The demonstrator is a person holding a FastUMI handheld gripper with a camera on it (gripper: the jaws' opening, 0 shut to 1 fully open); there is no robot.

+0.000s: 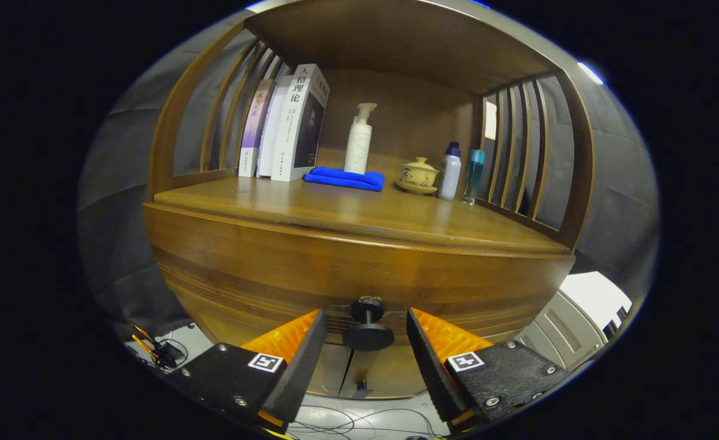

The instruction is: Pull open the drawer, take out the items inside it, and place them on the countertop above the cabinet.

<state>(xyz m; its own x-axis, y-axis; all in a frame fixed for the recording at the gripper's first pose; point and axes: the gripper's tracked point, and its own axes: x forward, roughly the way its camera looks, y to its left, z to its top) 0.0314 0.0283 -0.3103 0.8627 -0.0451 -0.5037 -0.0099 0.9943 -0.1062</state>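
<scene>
As the drawer [359,275] was shut | gripper [366,342] fingers stood wide, flanking its knob [368,330] untouched, likely lined up for pulling | countertop [347,211] awaited items.

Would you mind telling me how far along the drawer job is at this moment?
Nothing looks done yet: the drawer is closed, flush with the cabinet front. In hand: the gripper has its jaws open on either side of the drawer knob, not yet pressing on it. Left: pull the drawer open, lift out whatever is inside, and set it on the countertop, beside the blue cloth.
</scene>
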